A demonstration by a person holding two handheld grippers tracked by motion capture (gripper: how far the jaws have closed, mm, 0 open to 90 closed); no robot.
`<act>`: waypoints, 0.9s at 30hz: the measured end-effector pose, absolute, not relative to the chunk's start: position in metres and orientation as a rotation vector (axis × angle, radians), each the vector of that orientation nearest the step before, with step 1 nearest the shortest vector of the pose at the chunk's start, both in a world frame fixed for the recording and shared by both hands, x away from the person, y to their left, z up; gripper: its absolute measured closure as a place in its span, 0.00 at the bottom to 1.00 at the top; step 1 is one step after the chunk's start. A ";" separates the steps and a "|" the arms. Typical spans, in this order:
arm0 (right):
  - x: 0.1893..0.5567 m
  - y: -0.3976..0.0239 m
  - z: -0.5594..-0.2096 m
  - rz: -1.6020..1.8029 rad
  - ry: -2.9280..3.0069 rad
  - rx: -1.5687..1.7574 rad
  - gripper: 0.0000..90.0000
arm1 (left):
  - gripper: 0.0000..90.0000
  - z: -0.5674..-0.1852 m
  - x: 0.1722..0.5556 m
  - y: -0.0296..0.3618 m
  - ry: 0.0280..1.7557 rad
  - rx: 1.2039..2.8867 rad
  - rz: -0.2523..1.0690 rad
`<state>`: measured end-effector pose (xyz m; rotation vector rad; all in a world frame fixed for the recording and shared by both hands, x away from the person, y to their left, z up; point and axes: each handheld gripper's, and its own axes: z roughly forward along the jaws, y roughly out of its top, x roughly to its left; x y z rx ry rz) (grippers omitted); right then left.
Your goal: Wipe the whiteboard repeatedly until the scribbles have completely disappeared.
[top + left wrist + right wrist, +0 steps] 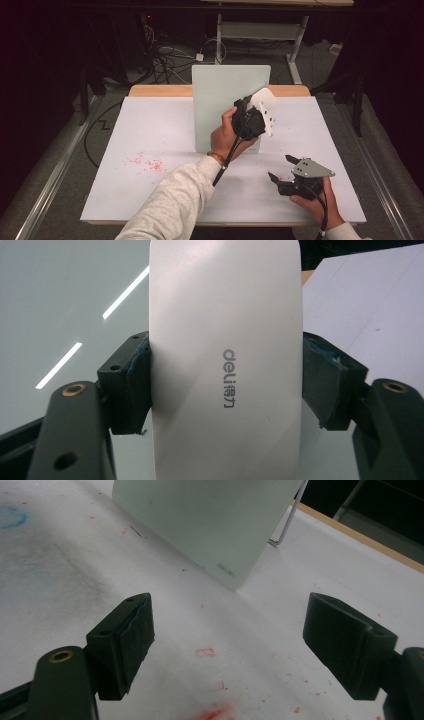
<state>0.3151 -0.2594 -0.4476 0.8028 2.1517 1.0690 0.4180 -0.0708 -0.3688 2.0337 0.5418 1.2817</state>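
Right gripper (281,170): held low over near right part of counter (150,140), hand (315,202) wrapped behind it, grey three-cornered plate on top. Fingers (125,640) spread wide apart, nothing between them; seen in right gripper view with bare white surface and small red marks (210,712) below the gap.

Counter: white sheet on top, wooden edge showing at far side. Scatter of red specks (147,164) lay on near left part, well apart from both grippers.

Left gripper (257,107): raised above counter middle, held by hand (227,137) in pale sleeve, cable trailing down toward near edge. Fingers (135,385) closed against both long edges of white eraser (226,360), gripping it firmly. Eraser: flat, oblong, rounded corners, grey "deli" lettering on its face; stood upright between the fingers in left gripper view. In high view, sat at upper right part of glass board (220,100), close to or touching the board face; contact could not be confirmed.

Glass board: pale green, stood upright near counter middle, leaning back on thin metal stand (287,522), small logo at lower corner. Reflected light strips (125,292) showed on its face.

Beyond counter: dark floor, tangle of cables (165,55), legs of another table (300,40).
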 end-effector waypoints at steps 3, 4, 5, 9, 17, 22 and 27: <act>0.315 -0.260 -0.447 1.068 2.151 0.803 0.23 | 0.32 -0.362 0.420 -0.067 0.562 2.011 1.283; 0.315 -0.260 -0.447 1.069 2.151 0.806 0.23 | 0.32 -0.357 0.422 -0.065 0.560 2.002 1.283; 0.316 -0.260 -0.448 1.066 2.150 0.805 0.23 | 0.32 -0.352 0.423 -0.063 0.582 1.988 1.288; 0.316 -0.260 -0.448 1.073 2.152 0.807 0.23 | 0.32 -0.326 0.433 -0.057 0.618 1.940 1.325; 0.316 -0.260 -0.448 1.074 2.156 0.805 0.23 | 0.32 -0.330 0.433 -0.066 0.577 1.970 1.376; 0.316 -0.259 -0.448 1.072 2.160 0.805 0.23 | 0.32 -0.355 0.425 -0.077 0.543 2.013 1.417; 0.316 -0.259 -0.449 1.074 2.163 0.811 0.23 | 0.32 -0.371 0.419 -0.078 0.525 2.045 1.389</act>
